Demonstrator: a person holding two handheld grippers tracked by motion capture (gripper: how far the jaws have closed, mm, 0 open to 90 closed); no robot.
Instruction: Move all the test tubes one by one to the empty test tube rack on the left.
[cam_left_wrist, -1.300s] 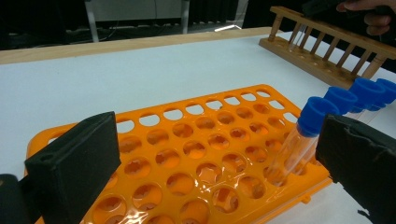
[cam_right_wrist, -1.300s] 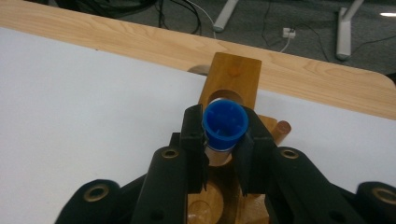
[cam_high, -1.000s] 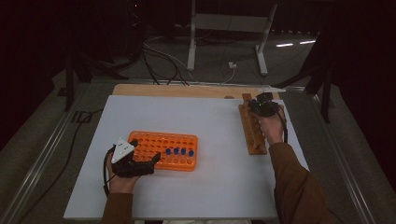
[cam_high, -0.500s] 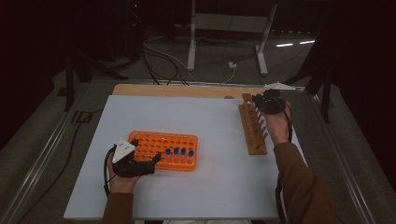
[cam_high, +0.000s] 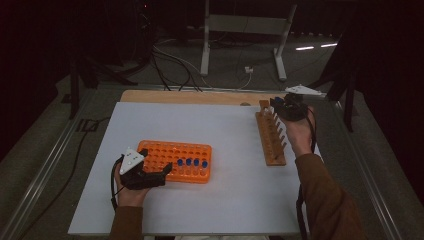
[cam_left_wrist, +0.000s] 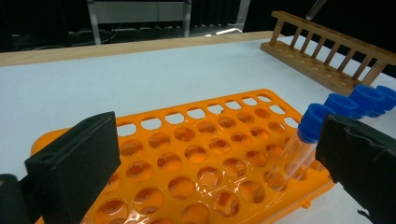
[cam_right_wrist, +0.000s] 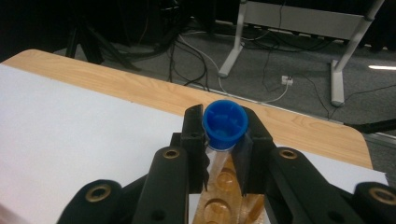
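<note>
An orange tube rack (cam_high: 165, 152) lies on the white table, with several blue-capped tubes (cam_high: 191, 162) standing in its right part. My left gripper (cam_high: 156, 160) stands open at the rack's near left end, its black jaws spread either side of the rack (cam_left_wrist: 196, 154) and clear of the nearest blue-capped tube (cam_left_wrist: 303, 140). At the far right a wooden rack (cam_high: 271, 137) lies lengthwise. My right gripper (cam_high: 276, 105) hovers over that rack's far end. It is shut on a clear tube with a blue cap (cam_right_wrist: 225, 122), and the wooden rack's holes (cam_right_wrist: 224, 193) show beneath it.
The white table (cam_high: 225, 200) has a bare wooden strip (cam_high: 190, 96) along its far edge. Beyond it are a dark floor, cables and a metal stand (cam_high: 245, 35). A metal rail (cam_high: 45, 170) runs along the table's left side.
My right gripper has risen with the blue-capped tube above the far end of the wooden rack. My left gripper has stayed at the orange rack.
</note>
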